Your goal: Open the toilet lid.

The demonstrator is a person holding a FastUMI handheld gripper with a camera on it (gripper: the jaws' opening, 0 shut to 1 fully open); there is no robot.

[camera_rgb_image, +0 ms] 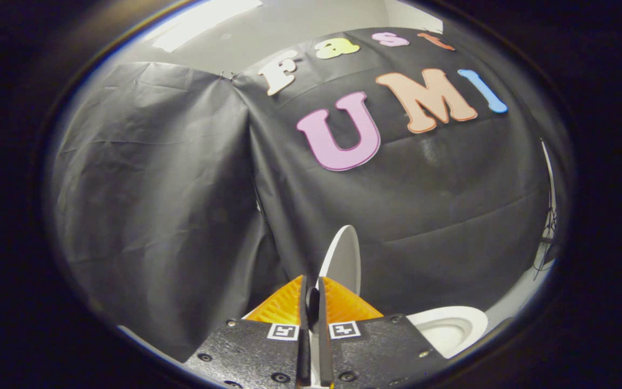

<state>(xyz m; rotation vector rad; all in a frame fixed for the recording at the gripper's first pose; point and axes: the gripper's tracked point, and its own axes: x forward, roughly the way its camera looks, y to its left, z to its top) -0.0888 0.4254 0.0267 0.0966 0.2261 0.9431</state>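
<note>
The white toilet lid [343, 259] stands raised, seen nearly edge-on, rising just ahead of my fingers against the black cloth wall. My gripper [313, 292] is shut on the lid's edge, and a thin white strip of it shows between the two fingers [289, 305]. Below and to the right of the fingers lies the white toilet bowl with its seat [451, 327], uncovered and open to view.
Black cloth booth walls [154, 189] hang close behind the toilet and meet in a corner to the left of the lid. A strip of pale floor [521, 294] and a thin stand with cables [548, 237] show at the far right.
</note>
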